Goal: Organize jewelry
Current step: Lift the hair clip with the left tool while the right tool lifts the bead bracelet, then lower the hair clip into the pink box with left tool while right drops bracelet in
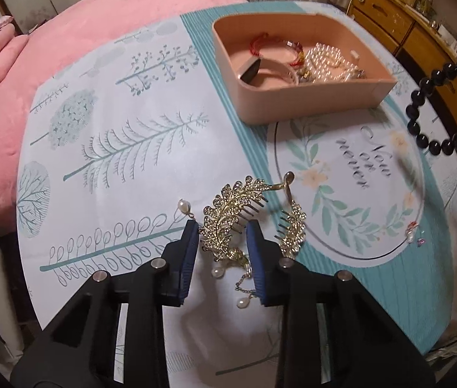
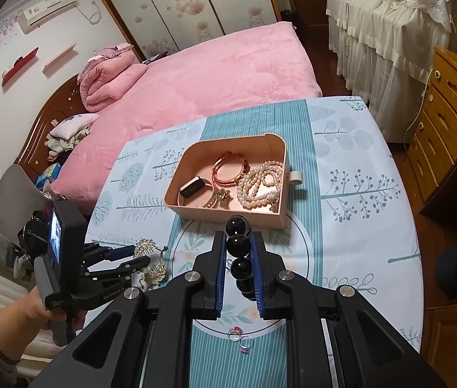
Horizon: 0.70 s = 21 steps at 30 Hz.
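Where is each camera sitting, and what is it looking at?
Left wrist view: sits on the left gripper, looking along its open fingers at the gold hair combs on the table; only the fingers show.
Right wrist view: sits on the right gripper, which pinches the black bead bracelet above the table, facing the bed; the person's left hand shows.
Both see the pink box and the bracelet.
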Available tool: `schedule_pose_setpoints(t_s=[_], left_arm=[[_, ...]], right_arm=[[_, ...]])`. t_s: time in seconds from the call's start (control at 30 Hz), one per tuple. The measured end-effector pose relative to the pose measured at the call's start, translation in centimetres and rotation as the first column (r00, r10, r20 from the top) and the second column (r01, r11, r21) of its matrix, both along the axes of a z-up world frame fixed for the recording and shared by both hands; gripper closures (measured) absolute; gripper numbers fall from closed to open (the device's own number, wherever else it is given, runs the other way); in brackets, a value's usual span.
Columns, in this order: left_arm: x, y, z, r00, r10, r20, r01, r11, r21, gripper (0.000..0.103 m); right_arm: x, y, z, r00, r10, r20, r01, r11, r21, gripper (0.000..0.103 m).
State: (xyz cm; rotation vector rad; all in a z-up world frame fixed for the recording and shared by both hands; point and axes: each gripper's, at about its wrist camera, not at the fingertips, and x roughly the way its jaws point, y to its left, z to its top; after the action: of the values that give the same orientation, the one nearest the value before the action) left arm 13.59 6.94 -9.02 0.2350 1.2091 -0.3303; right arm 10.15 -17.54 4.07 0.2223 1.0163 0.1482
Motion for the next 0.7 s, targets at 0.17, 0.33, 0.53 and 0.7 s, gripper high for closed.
schedule_pose_setpoints(t_s=[0.17, 0.33, 0.53, 0.7], left_arm=[[0.0, -0.4, 2.6, 0.998, 0.006, 0.055, -0.005, 1.000, -0.028, 0.076], [0.7, -1.3, 5.3, 0.994, 0.005, 0.111, 0.002, 0.998, -0.064, 0.076], [2.6, -3.1, 8.5, 0.983, -0.017, 0.181, 0.034, 0.995, -0.089, 0.076], [4.9, -5.0, 9.9, 0.976, -0.038, 0.216, 0.060, 0.994, -0.096, 0.076]], right_arm=[[0.3, 0.3, 0.9, 1.000, 0.013, 0.022, -0.013, 1.000, 0.012, 0.089], [1.2, 1.0, 2.2, 0.998, 0.034, 0.053, -0.035, 0.999, 0.010, 0.089], [3.4, 1.6, 3.5, 0.995, 0.043, 0.090, -0.045, 0.999, 0.018, 0.089], [6.3, 1.9, 3.6, 0.994, 0.037, 0.106, -0.042, 0.998, 0.043, 0.089]])
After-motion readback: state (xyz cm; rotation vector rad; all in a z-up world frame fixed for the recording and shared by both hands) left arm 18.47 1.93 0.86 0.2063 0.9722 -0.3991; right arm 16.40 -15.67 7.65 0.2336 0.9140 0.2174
